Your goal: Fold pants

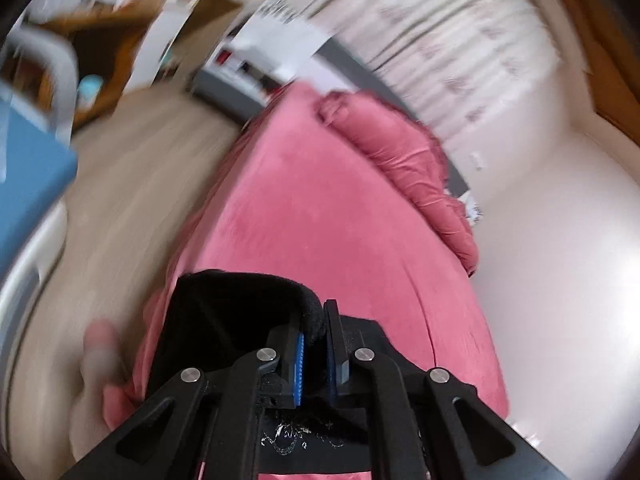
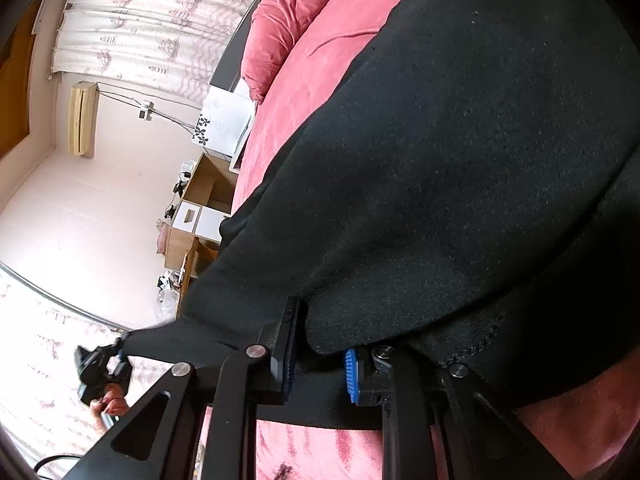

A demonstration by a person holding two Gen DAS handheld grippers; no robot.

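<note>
Two grippers share one garment over a wide pink bed, its velvety cover running under everything and a bunched pink duvet piled along the far side by the curtains. Biggest thing in play is the black pants, filling most of the right wrist view: the fleecy cloth is lifted off the bed and hangs in a broad sheet, drawn out sideways between the two tools. That stretch looks deliberate, I'd say, keeping the fabric taut so a clean fold can be laid down. Down to the right gripper: its blue-padded fingers stand a little apart with the thick hem of the pants draped between and over them; whether they truly pinch it, I cannot tell. Smaller in that same view, the left gripper holds the far corner, the person's hand wrapped round its handle. From the left wrist camera, the left gripper's blue pads are clamped on a rolled black edge of the pants, the cloth looping up left of the fingers. That view is smeared with motion blur.
</note>
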